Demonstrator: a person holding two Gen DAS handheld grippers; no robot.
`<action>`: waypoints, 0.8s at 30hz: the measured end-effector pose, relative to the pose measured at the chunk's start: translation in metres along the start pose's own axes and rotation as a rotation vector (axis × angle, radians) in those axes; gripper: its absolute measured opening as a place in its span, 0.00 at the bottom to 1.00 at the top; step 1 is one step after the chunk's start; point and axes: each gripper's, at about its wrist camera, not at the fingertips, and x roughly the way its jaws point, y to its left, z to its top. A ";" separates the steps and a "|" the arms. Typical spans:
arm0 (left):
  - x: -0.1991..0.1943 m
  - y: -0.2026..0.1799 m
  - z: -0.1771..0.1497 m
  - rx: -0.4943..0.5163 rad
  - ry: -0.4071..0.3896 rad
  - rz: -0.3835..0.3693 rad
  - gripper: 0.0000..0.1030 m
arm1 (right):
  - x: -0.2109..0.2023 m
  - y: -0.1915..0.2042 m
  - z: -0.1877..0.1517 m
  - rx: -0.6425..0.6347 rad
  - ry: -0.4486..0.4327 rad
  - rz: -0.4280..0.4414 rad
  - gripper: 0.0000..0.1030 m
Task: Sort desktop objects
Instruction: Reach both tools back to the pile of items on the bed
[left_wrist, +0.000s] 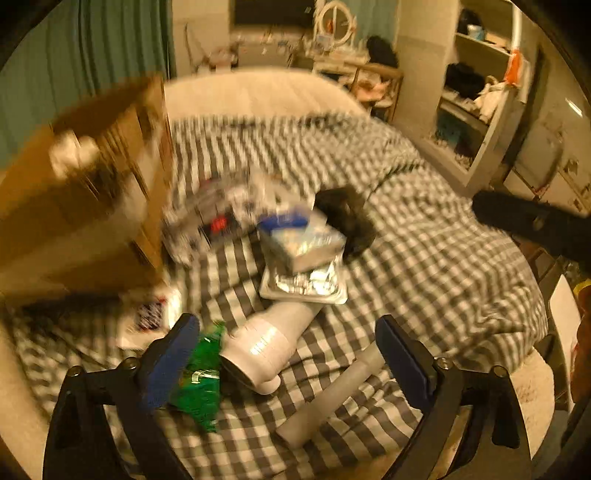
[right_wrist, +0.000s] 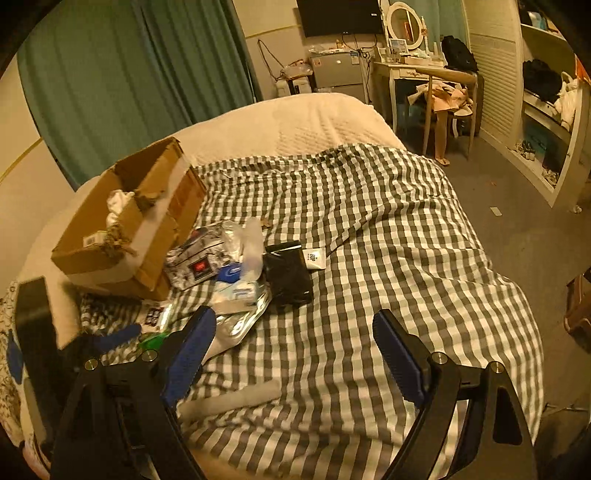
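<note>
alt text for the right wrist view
Open right gripper hovers empty over a checked cloth on a bed. To its left lie a cardboard box, a black pouch and mixed packets.

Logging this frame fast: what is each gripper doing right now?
Left gripper: open, holding nothing, above the white hair dryer.
Right gripper: open, holding nothing, over the checked cloth.

Your two wrist views, low and near above the grey-and-white checked bedcover (left_wrist: 424, 240), sharing the brown cardboard box (right_wrist: 122, 229).
</note>
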 end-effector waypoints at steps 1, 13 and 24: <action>0.009 0.002 -0.001 -0.011 0.027 -0.001 0.88 | 0.010 0.000 0.002 -0.008 0.009 0.001 0.84; 0.060 0.011 -0.008 -0.010 0.145 0.046 0.53 | 0.103 0.007 0.020 0.007 0.081 0.050 0.83; 0.053 0.014 -0.008 -0.056 0.108 -0.013 0.52 | 0.141 -0.013 0.015 0.139 0.149 0.092 0.45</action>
